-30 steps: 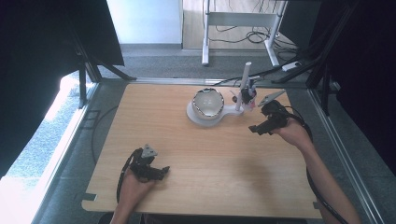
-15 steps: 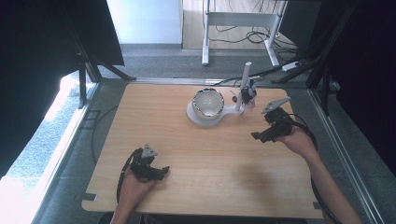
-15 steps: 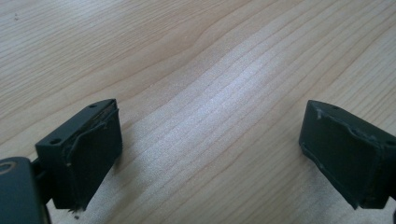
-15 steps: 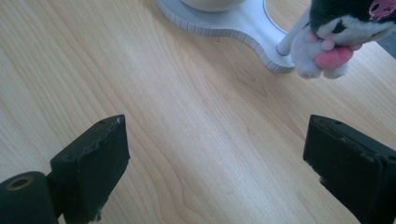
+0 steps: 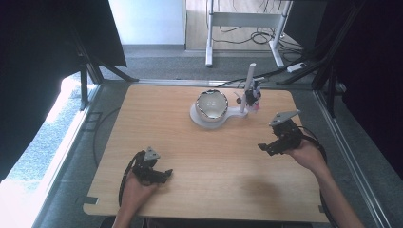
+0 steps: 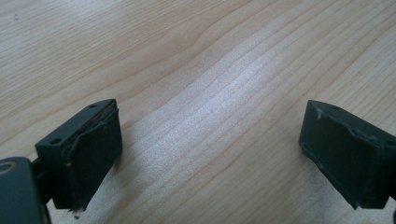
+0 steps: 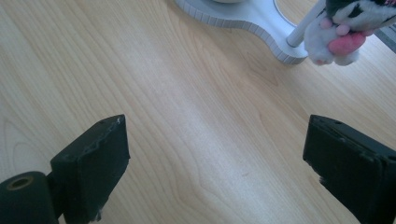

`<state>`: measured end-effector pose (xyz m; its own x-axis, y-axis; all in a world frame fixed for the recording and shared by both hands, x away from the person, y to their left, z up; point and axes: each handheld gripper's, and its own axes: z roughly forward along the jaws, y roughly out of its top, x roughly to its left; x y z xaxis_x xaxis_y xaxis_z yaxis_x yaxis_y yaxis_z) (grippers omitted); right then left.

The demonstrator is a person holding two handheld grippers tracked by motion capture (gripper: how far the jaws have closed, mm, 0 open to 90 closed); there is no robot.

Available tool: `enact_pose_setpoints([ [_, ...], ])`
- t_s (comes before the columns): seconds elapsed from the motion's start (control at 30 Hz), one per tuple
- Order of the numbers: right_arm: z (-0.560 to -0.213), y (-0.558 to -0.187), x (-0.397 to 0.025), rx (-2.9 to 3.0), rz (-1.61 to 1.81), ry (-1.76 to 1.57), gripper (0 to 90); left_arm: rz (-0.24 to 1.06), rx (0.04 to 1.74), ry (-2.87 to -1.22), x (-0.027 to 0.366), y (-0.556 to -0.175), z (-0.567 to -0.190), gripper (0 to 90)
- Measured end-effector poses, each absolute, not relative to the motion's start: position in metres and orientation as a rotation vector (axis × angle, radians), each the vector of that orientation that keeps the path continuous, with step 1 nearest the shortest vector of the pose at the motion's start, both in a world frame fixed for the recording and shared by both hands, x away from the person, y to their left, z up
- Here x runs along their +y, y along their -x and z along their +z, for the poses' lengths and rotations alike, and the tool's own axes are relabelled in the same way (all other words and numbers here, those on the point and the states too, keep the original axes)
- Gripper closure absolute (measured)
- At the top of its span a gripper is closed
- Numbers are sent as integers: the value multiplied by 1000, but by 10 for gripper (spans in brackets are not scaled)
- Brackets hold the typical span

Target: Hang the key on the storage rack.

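Table (image 5: 199, 156) seen from the high view: white stand (image 5: 209, 118) sits at the far middle, bowl (image 5: 212, 104) on its round base, post (image 5: 248, 88) rising from its right lobe with a small plush toy (image 5: 253, 96) hanging on it. Right gripper (image 5: 278, 142) hovers near the right edge, well apart from the stand, aimed left toward table centre. Left gripper (image 5: 159, 175) rests low at the near left, far from everything. Left gripper view: jaws wide apart, nothing between them, bare wood grain below. Right gripper view: jaws also spread wide and empty; stand base (image 7: 243, 16) at top, toy (image 7: 343, 30), black, white and pink, against the post (image 7: 306, 25) at upper right, well beyond the jaw tips.
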<state>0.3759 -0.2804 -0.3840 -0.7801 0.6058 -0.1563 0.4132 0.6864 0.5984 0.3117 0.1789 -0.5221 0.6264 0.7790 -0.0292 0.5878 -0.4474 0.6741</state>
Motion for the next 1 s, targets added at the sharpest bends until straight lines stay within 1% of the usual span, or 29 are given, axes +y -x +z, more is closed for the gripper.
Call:
enact_pose_setpoints([
  [0.47,-392,-344,-287,2521,814,-794,71,375,1066,-2189,179,-312,-522,58],
  [1.0,-418,-319,-289,2498,857,-826,73,375,1064,-2193,179,-312,-522,58],
])
